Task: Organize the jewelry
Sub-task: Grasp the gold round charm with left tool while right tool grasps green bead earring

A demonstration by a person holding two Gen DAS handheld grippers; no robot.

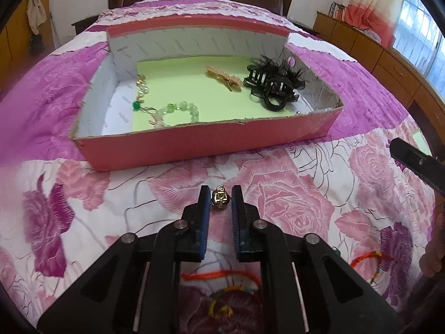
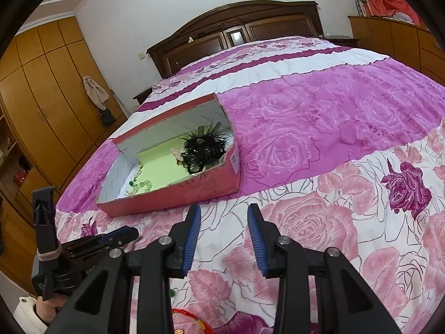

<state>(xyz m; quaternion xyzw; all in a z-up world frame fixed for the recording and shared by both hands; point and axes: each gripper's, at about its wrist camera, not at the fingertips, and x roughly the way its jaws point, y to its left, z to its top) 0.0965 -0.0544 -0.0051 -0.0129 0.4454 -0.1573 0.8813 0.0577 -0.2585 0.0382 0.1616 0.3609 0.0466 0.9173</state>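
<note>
A pink cardboard box [image 1: 194, 142] with a green lining sits on the bed. It holds a green bead bracelet [image 1: 178, 111], a pink hair clip [image 1: 224, 79] and black hair clips [image 1: 274, 83]. My left gripper [image 1: 220, 199] has its fingers on either side of a small gold pendant [image 1: 220, 199], with small gaps showing. An orange cord [image 1: 219, 275] lies under it. My right gripper [image 2: 224, 214] is open and empty above the bedspread, in front of the box [image 2: 178, 192]. The left gripper also shows in the right wrist view [image 2: 119, 233].
A pink and purple floral bedspread [image 2: 319, 128] covers the bed. Another orange cord bracelet [image 1: 370, 258] lies at the right. A dark headboard [image 2: 239, 30] stands behind, wooden wardrobes [image 2: 47, 89] at the left, a wooden dresser [image 1: 370, 47] at the right.
</note>
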